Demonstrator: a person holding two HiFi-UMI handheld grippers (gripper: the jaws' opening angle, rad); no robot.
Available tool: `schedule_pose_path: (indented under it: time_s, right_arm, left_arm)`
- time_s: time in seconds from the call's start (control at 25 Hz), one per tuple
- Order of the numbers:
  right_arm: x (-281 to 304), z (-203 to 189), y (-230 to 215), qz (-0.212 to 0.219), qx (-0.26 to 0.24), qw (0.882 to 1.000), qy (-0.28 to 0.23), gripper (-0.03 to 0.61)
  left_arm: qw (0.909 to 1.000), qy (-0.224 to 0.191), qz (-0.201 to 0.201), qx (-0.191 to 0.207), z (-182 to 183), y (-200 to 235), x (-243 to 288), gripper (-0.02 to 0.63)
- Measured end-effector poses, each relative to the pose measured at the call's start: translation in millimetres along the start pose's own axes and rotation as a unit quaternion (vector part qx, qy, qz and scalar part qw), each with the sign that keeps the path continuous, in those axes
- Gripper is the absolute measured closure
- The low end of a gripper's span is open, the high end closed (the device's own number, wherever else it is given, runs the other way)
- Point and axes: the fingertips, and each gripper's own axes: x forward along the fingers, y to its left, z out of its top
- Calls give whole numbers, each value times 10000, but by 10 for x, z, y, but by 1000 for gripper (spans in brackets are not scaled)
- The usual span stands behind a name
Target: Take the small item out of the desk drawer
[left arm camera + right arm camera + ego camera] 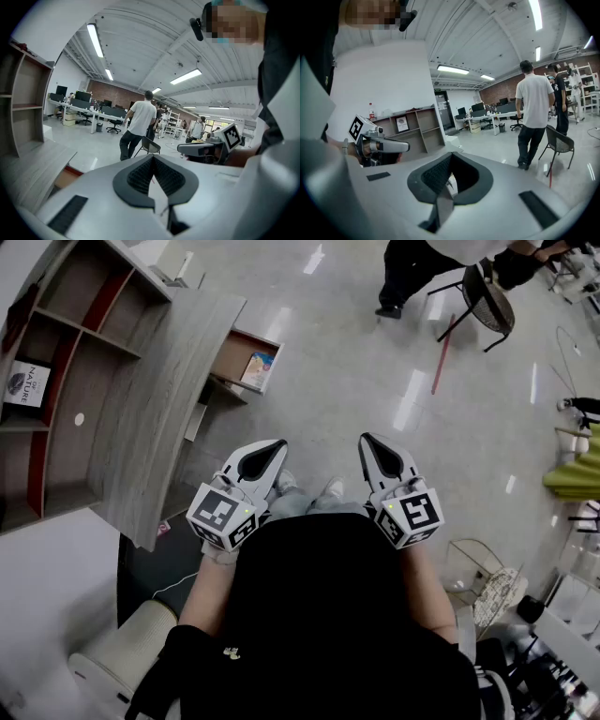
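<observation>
Starting from the head view, what are the two grippers doing?

The left gripper and the right gripper are hovering side by side in front of the person's body, each pair of fingers pressing together on nothing. The small item is lying in the open drawer of the desk, well ahead and to the left of the left fingertips, apart from both grippers.

Is the left gripper view agreeing?

Yes: its ribbed pads are meeting at the tips and gripping nothing. Beyond them a person in a white shirt is standing by a chair, and the right gripper is showing off to their right.

And the right gripper view?

Its fingers are clenching shut as well, empty. The left gripper is showing to their left with shelves behind it, and the person in white is standing to their right.
</observation>
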Motion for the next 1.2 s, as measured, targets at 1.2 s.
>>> schedule_pose_path:
  time_s: [1.2]
  right_arm:
    - [1416, 237, -114, -415, -371, 9979, 332, 582]
  left_arm:
    - [9986, 343, -217, -344, -73, 1561, 387, 606]
